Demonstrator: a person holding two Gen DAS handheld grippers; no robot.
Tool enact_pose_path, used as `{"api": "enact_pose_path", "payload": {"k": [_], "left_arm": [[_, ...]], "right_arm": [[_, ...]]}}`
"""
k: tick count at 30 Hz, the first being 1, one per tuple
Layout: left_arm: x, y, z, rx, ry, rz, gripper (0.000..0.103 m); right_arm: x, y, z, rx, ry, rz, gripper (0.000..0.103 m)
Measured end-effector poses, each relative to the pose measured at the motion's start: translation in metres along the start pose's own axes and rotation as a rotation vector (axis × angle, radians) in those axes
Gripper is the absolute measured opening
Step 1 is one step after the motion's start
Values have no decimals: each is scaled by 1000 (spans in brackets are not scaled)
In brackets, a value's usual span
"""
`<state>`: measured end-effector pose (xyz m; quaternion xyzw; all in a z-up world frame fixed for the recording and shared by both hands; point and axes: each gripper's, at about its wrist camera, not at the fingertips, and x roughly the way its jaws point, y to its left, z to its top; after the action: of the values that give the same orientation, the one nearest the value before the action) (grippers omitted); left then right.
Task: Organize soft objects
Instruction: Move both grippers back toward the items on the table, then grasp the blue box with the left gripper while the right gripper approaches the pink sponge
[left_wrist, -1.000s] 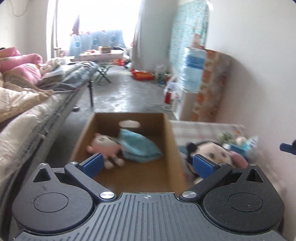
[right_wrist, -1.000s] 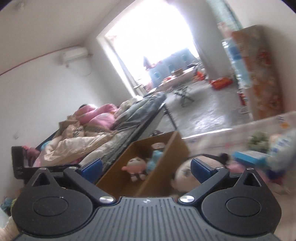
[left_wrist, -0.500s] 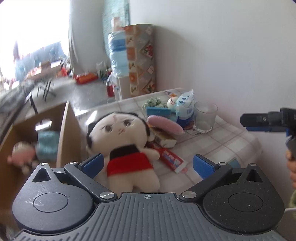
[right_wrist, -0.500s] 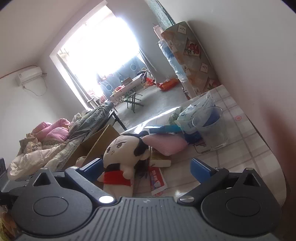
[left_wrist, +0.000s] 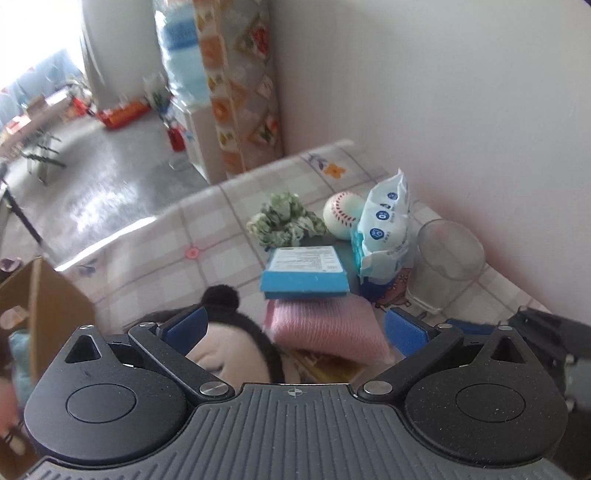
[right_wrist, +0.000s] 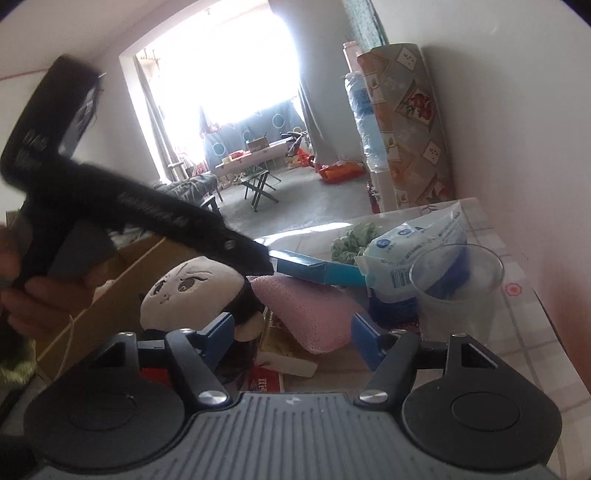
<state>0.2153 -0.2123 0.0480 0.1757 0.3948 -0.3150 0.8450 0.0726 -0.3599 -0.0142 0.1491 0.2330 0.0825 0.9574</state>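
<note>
1. Left gripper (left_wrist: 293, 328): its blue fingers (left_wrist: 184, 326) stand wide apart, above the plush doll (left_wrist: 229, 350) and the pink sponge (left_wrist: 325, 325); nothing is pressed between them
2. Right gripper (right_wrist: 291, 332): fingers (right_wrist: 221, 332) partly apart, having just been closing; the pink sponge (right_wrist: 310, 310) lies ahead in the gap between them, and the pads do not press on it
3. Plush doll (right_wrist: 192, 291): pale face, black hair, lying on the bench (left_wrist: 166, 258) at its near left edge, head touching the sponge
4. Pink sponge: on the bench just right of the doll's head, under one end of the blue box (left_wrist: 304, 275)
5. Behind the box: a green cloth bundle (left_wrist: 284, 219), a baseball (left_wrist: 341, 214) and a white-and-blue packet (left_wrist: 386, 236) leaning upright; a clear glass (left_wrist: 443, 262) stands to the right, near the wall
6. Cardboard box (left_wrist: 55, 310): open, on the floor at the bench's left side; soft toys inside it are blurred
7. In the right wrist view, a hand (right_wrist: 44, 295) holds the left gripper's black handle at the left, its arm reaching over the doll's head
</note>
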Motion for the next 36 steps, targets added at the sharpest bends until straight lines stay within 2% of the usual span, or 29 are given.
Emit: {"api": "enact_pose_path", "payload": {"k": [3,7,9,14,21,30,32,36], "left_arm": [[34,7,16,-15,88,-60,103],[73,12,27,-6,152,-28,103],[87,15,31,-5,175,-36,103],[99,23,35,-44,203,-56,103],[96,25,42,-63,185,-99,103],[129,20,53,-57,254,-61,103],[135,21,53,-71,270,-61,100],[141,25,53,-108,299,-71,79]], "right_arm": [[17,6,4,-67,10,-8,68],[35,9,7,-122,35,-10,66],[43,11,8,-152,44,-19,65],[62,14,9,-185,70,-26,61],[69,13,5,-177,81,-30,61],[79,5,9,-151,92,-24,60],[79,4,8,-152,88,-27,60],[80,4,8,-148,80,-30,58]]}}
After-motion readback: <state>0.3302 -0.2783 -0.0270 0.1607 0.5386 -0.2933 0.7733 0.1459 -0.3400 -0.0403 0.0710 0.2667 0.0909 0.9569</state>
